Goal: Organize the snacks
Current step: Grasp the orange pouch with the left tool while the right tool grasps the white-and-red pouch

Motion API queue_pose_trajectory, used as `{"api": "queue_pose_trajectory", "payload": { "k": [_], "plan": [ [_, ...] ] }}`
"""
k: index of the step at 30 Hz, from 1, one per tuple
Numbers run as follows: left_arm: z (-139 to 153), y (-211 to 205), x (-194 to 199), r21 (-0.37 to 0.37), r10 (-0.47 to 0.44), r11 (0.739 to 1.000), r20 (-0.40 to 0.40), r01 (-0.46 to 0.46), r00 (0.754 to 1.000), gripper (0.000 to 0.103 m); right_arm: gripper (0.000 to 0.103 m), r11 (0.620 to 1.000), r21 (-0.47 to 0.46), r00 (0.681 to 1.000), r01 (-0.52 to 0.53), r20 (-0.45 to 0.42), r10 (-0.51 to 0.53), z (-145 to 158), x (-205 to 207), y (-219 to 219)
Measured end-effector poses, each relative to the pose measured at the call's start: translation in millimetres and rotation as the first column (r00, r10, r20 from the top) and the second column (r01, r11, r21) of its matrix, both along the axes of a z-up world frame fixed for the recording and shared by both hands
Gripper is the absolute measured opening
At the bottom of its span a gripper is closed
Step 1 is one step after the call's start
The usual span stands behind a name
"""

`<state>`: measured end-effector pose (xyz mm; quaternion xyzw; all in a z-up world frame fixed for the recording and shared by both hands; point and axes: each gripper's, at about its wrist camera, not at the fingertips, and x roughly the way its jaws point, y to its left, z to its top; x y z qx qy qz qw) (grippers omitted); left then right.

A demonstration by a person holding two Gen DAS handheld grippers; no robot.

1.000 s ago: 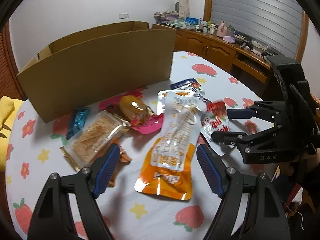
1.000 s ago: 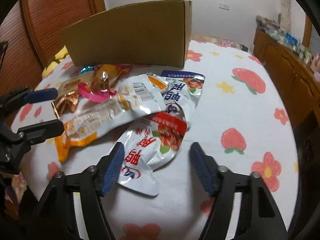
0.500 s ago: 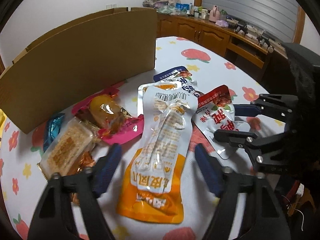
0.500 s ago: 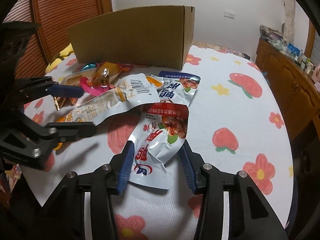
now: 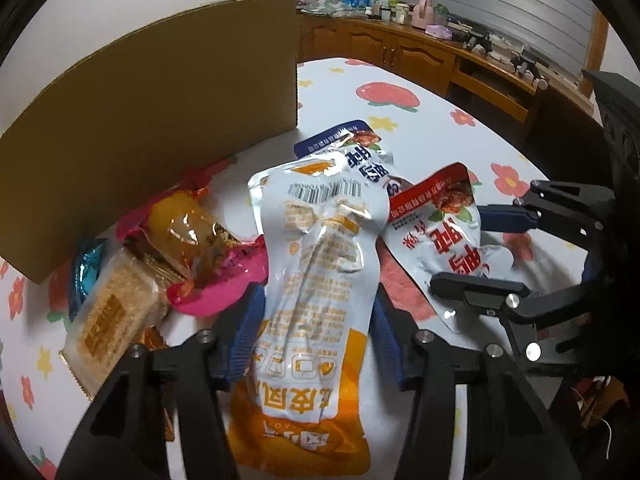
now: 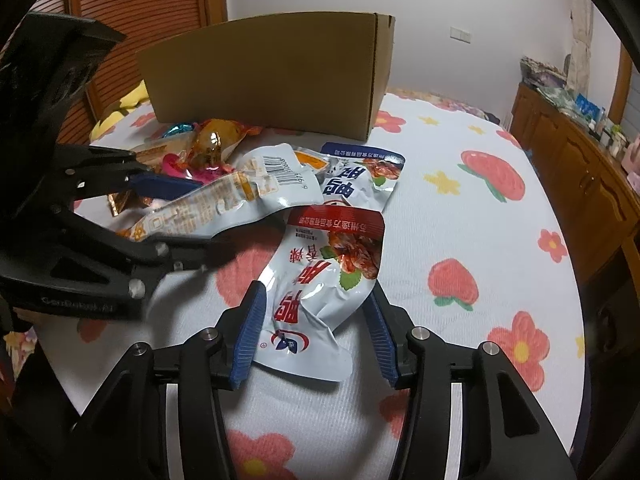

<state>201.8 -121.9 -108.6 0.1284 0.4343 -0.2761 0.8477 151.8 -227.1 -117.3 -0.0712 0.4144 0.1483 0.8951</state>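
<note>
Now both tongs gape, left tongs straddling one orange pouch, right tongs one red-topped pouch.

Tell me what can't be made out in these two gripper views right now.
- Inside of the cardboard box: both views, hidden by its near wall.
- Lower end of the orange-and-white pouch: left view, cut off between the left gripper fingers.
- Blue-topped packet: both views, partly under other packets.
- Grip of the right gripper on the red-topped packet: contact unclear.
</note>
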Motion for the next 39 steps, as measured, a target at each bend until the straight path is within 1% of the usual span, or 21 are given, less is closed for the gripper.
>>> {"api": "queue_pose_trajectory", "payload": {
  "k": [2, 4, 7, 13, 18, 23, 25, 27, 29, 30, 34, 39],
  "plan": [
    [0.2, 2.9, -1.3, 0.005, 0.001, 1.0, 0.003, -0.001, 1.0, 0.045, 0.05, 1.0, 0.003, 1.0, -0.001, -0.001, 0.001, 0.1, 0.3, -0.5],
    [0.6, 7.0, -2.9, 0.007, 0.008, 1.0, -0.001, -0.008, 1.0, 0.044, 0.05, 1.0, 0.003, 1.0, 0.0, 0.0, 0.0, 0.1, 0.3, -0.4],
    [2.8, 13.6, -8.8, -0.011, 0.016, 1.0, -0.006, -0.016, 1.0, 0.043, 0.051, 1.0, -0.002, 1.0, 0.001, 0.001, -0.001, 0.1, 0.5, -0.6],
    [14.7, 30.1, -27.4, -0.08, 0.063, 0.995, 0.035, -0.06, 0.997, 0.042, 0.051, 1.0, -0.003, 1.0, 0.001, 0.001, -0.001, 0.1, 0.5, -0.6],
    [23.1, 35.9, -37.2, -0.113, 0.079, 0.991, 0.063, -0.071, 0.995, 0.041, 0.051, 1.0, -0.003, 1.0, 0.001, 0.001, -0.001, 0.0, 0.5, -0.6],
    [25.0, 44.7, -39.8, -0.148, 0.124, 0.983, 0.08, -0.111, 0.989, 0.04, 0.051, 1.0, -0.014, 1.0, 0.006, 0.002, -0.006, -0.2, 0.7, 1.1],
    [22.1, 47.0, -39.2, -0.159, 0.134, 0.98, 0.073, -0.121, 0.988, 0.04, 0.051, 1.0, -0.021, 1.0, 0.004, 0.003, -0.004, -0.4, 0.1, 3.0],
    [17.1, 49.7, -37.7, -0.16, 0.152, 0.977, 0.059, -0.141, 0.987, 0.04, 0.042, 1.0, -0.027, 1.0, -0.008, 0.006, 0.009, -0.3, -1.7, 5.6],
    [16.6, 50.8, -39.5, -0.167, 0.156, 0.975, 0.061, -0.144, 0.986, 0.04, 0.039, 1.0, -0.02, 1.0, -0.01, 0.005, 0.01, 0.0, -4.1, 6.7],
    [17.7, 52.1, -40.3, -0.174, 0.159, 0.974, 0.064, -0.145, 0.985, 0.04, 0.034, 1.0, -0.019, 1.0, -0.005, 0.006, 0.005, 0.3, -5.0, 6.7],
    [23.1, 57.3, -43.8, -0.187, 0.169, 0.971, 0.082, -0.152, 0.982, 0.04, 0.03, 1.0, 0.017, 1.0, -0.006, 0.001, 0.006, 2.1, -8.8, 4.6],
    [23.7, 63.5, -44.1, -0.189, 0.202, 0.965, 0.09, -0.183, 0.975, 0.04, 0.026, 0.999, 0.037, 0.999, 0.027, 0.044, -0.029, 4.0, -17.7, 4.8]
  ]
}}
